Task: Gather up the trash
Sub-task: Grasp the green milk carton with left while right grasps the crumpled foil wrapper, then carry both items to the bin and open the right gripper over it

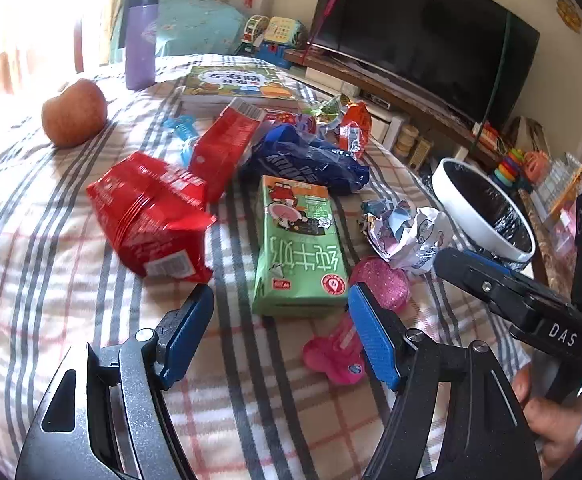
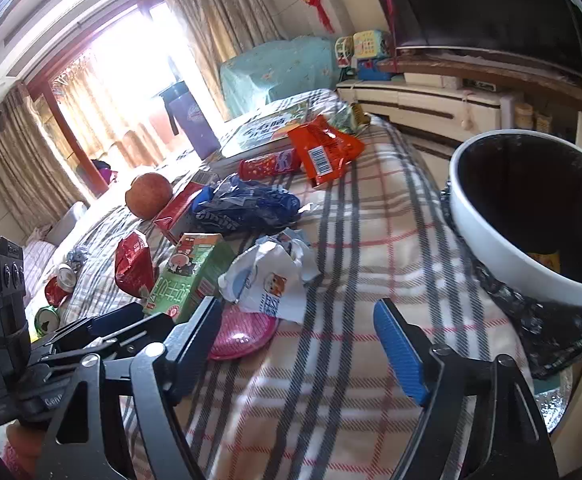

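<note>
Two grippers hover over a plaid cloth of cream weave with grey and red stripes, which covers the surface that carries the litter. No earlier view is at hand, so only the present stance is told: the left gripper stands with its ribbed blue pads apart and nothing pressed between them, and the right gripper likewise gapes over bare cloth.

Just ahead of the left gripper lies a green rectangular cardboard milk carton, flat on its side. Left of it sits a glossy red crinkled foil snack bag, and beyond that a second red packet and a crumpled dark blue plastic wrapper. To the carton's right lies a white scrunched paper wrapper, touching a pink glittery disc; a pink plastic toy lies between the left gripper's fingers. Further off stand a round red apple, a tall purple tumbler and a printed picture book.

Right of both grippers stands a round white bin lined with a black plastic bag; the right wrist view looks into its dark mouth, where a yellow scrap shows, and it alone shows an orange foil wrapper, a small red tube and crushed drink cans far left. Only the left wrist view shows the pink toy and a hand holding the right gripper.
</note>
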Available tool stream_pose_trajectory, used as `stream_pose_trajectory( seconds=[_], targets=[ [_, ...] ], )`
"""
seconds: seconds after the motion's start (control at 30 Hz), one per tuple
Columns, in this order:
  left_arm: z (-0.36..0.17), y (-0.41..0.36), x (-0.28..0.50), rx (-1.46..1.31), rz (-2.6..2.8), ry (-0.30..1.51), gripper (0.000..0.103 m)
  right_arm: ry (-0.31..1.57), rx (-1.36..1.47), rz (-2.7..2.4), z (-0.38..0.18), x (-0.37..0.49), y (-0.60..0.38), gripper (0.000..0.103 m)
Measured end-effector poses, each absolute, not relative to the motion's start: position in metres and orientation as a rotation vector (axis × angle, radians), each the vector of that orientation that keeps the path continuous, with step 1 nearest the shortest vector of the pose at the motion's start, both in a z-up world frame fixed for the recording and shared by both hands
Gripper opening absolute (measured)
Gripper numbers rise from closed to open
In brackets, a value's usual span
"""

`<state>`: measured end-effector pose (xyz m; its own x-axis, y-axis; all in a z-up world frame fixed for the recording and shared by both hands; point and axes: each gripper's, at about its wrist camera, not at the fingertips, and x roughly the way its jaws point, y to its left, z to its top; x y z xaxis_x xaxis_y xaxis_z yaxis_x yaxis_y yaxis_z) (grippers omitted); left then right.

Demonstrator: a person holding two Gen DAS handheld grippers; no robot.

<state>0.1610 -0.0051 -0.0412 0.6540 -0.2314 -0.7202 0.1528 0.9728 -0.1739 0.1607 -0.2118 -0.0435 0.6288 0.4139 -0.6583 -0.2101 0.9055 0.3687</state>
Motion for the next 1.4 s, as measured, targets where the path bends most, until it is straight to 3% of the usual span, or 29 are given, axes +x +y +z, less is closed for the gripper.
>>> stream_pose_trajectory(
  seconds=[0.13, 0.27, 0.33, 0.4, 0.47, 0.57, 1.4],
  targets=[
    [-0.042, -0.011, 0.169, -0.078, -0.225, 0.838, 0.072, 0.848, 0.278, 0.392, -0.048, 0.173, -0.207, 0.065],
    [-0.044, -0.016, 0.174, -0.063, -0.223, 0.844, 0.071, 0.87, 0.284, 0.416, -0.051, 0.181, -0.203, 0.033],
    [-0.048, -0.017, 0.177, -0.062, -0.23, 0.865, 0.067, 0.873, 0.287, 0.422, -0.051, 0.181, -0.203, 0.031],
    [-0.049, -0.018, 0.178, -0.072, -0.244, 0.876, 0.066, 0.868, 0.286, 0.42, -0.051, 0.18, -0.204, 0.02],
    [-0.048, -0.019, 0.178, -0.062, -0.24, 0.871, 0.066, 0.867, 0.286, 0.418, -0.05, 0.179, -0.206, 0.016],
    [-0.051, -0.022, 0.182, -0.06, -0.241, 0.885, 0.054, 0.864, 0.293, 0.412, -0.051, 0.176, -0.211, 0.014],
    [-0.013, -0.073, 0.165, -0.037, -0.351, 0.781, 0.053, 0.756, 0.323, 0.329, -0.015, 0.145, -0.268, 0.002]
  ],
)
